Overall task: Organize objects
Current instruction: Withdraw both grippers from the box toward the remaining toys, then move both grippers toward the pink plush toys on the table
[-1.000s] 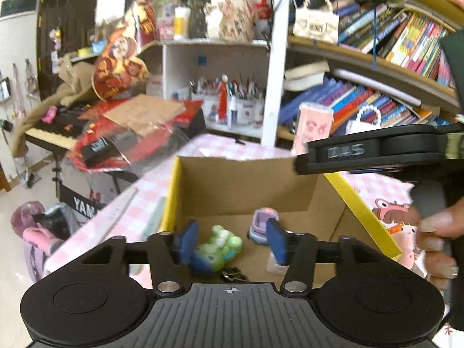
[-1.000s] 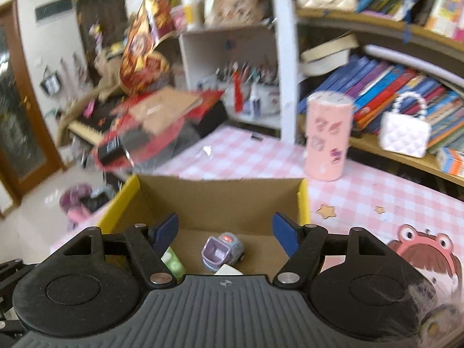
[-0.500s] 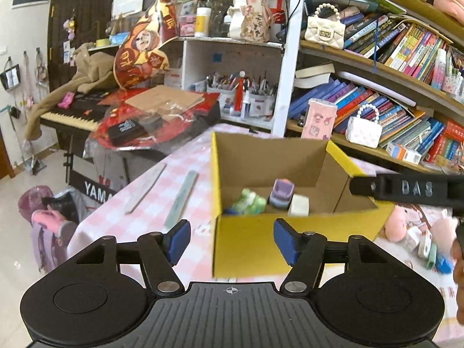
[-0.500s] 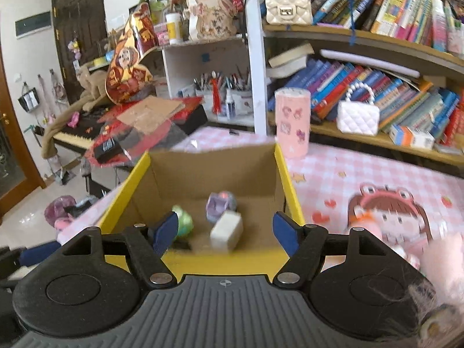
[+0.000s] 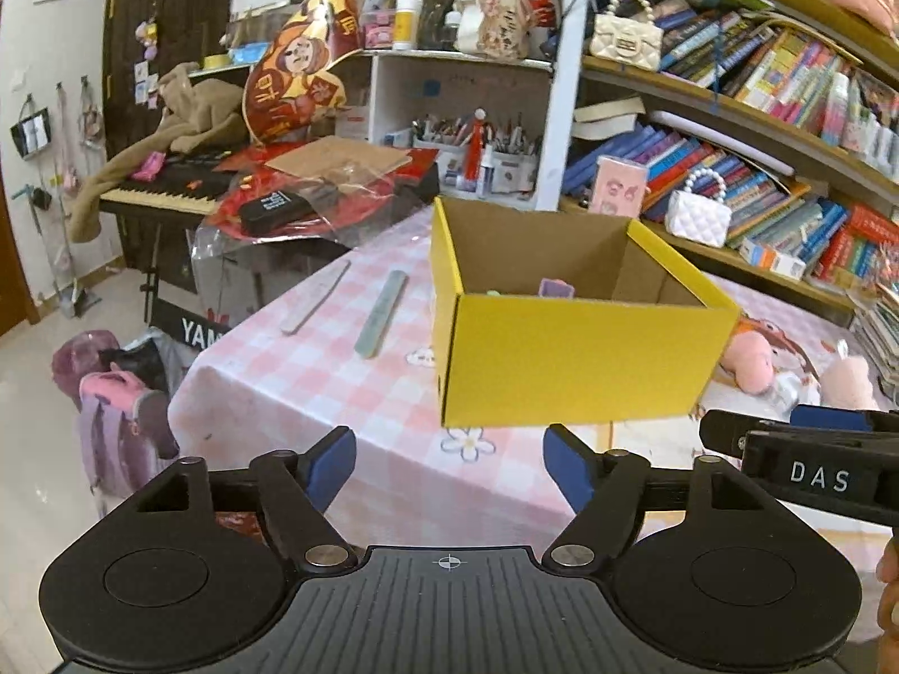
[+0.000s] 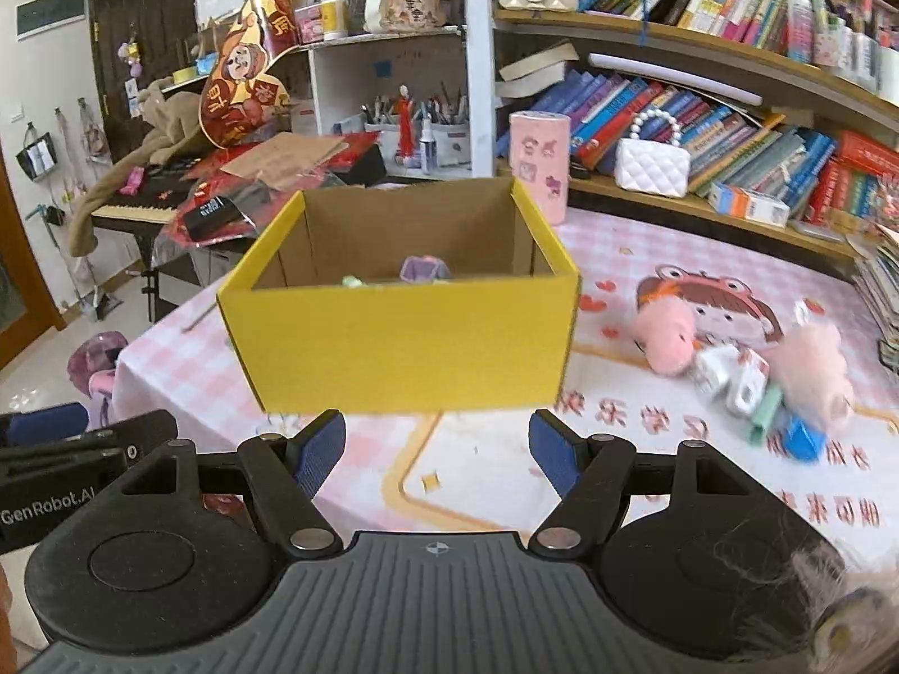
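1. The left gripper (image 5: 449, 463) holds nothing — its blue pads (image 5: 331, 463) are spreading wider at this moment, with only bare tablecloth showing between them.
2. The right gripper (image 6: 435, 452) is also released: its jaws stand apart and empty, the pink tablecloth (image 6: 483, 466) visible in the gap.
3. Both grippers hang short of the near wall of the yellow cardboard box (image 6: 404, 337), which stands on the table just beyond the fingertips, touched by neither.
4. Done so far, judging by what lies inside: the tops of a purple toy (image 6: 424, 268) and a pale green toy (image 6: 353, 282) show above the near rim, so at least two items are already in the box. Anything lower is hidden by the wall.
5. Left to do, as I read it — a cluster of loose things lies on the cloth right of the box: a pink plush (image 6: 666, 337), a second pale pink plush (image 6: 814, 373), small white pieces (image 6: 730, 376) and a blue item (image 6: 800, 441), blurred and hard to name.
6. Two long flat sticks (image 5: 382, 312) lie on the checked cloth left of the box; whether they belong to the tidy-up I cannot tell.
7. My estimate: the sorting is partly done, with the larger share of objects not yet boxed.
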